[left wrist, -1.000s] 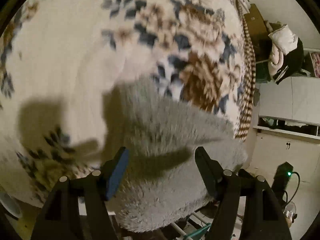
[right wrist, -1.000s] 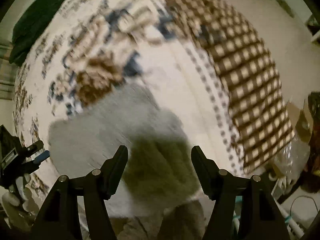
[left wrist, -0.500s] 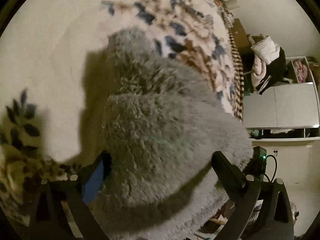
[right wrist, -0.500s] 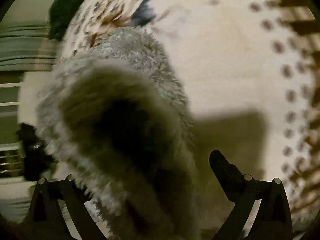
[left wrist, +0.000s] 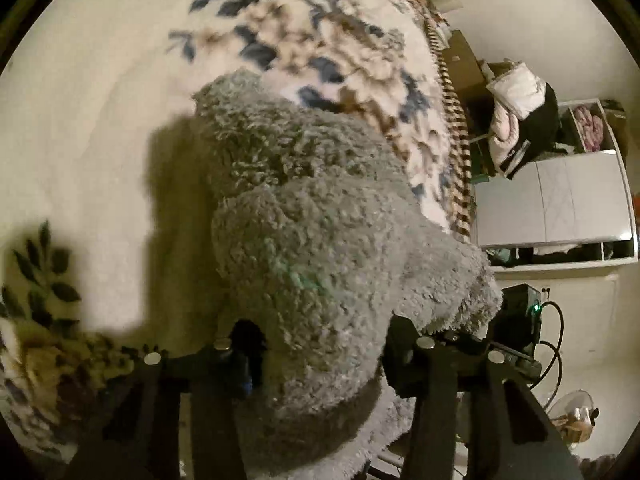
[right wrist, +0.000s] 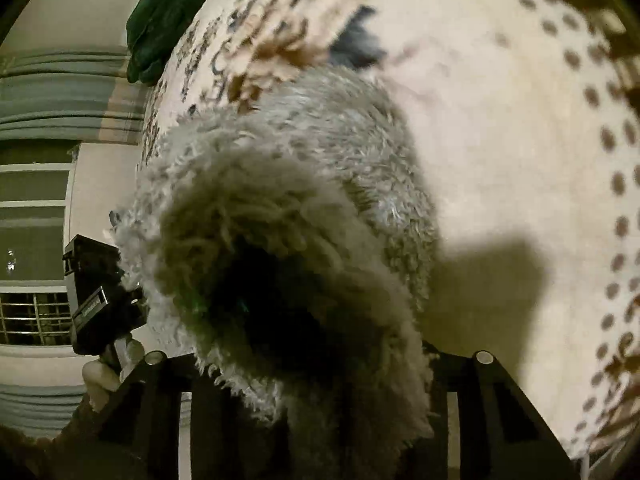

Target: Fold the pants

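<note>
The fluffy grey pants (left wrist: 312, 216) lie bunched on a cream floral bedspread (left wrist: 80, 120) and fill the middle of both views. My left gripper (left wrist: 320, 344) has the fleece between its jaws, which stand closed in on a thick fold. My right gripper (right wrist: 312, 360) also has a fold of the pants (right wrist: 288, 200) between its jaws; its fingertips are buried in the fleece. The left gripper's body shows in the right wrist view (right wrist: 100, 300), at the pants' left edge.
The bedspread's checked border (left wrist: 456, 152) marks the bed's edge. Beyond it are a white cabinet (left wrist: 552, 200), piled clothes (left wrist: 516, 112) and a power strip with a cable (left wrist: 524, 312). A dark green cloth (right wrist: 168, 16) lies at the bed's far end.
Both grippers have moved down into the pants and closed on folds of fleece. The pants now bulge up between the jaws and are lifted off the bedspread.
</note>
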